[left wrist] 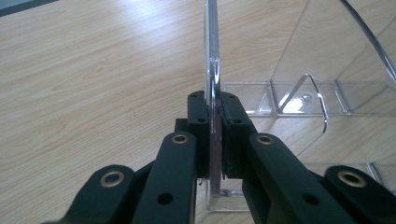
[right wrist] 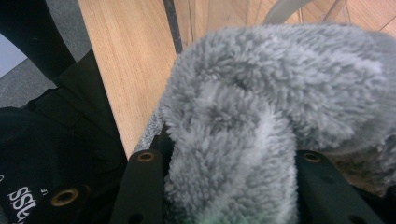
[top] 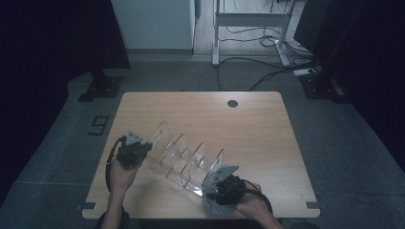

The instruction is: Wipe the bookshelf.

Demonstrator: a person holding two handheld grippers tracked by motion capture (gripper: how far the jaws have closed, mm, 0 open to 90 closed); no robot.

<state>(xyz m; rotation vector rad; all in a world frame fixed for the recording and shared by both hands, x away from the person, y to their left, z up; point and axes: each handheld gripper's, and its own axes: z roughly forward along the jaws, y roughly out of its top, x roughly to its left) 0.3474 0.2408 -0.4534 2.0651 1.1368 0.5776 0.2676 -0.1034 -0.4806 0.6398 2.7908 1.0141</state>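
Grey fluffy cloth [right wrist: 243, 121] bulges between the right gripper's [right wrist: 233, 186] jaws, pinched low in that frame and pressed to the clear acrylic rack's [top: 184, 155] lower-right end in the high view. Left gripper [left wrist: 214, 135] clamps an upright divider pane at lower left. Hard wiping could twist the rack free or slide it toward the table's [top: 267, 129] edge. Fleece hides the contact spot.

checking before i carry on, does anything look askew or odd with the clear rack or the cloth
The clear rack lies diagonal to the wooden table edges, not square. The left gripper clamps its end divider, which looks deliberate. The grey fluffy cloth is bunched in the right gripper at the rack's near end. No damage or spill shows.
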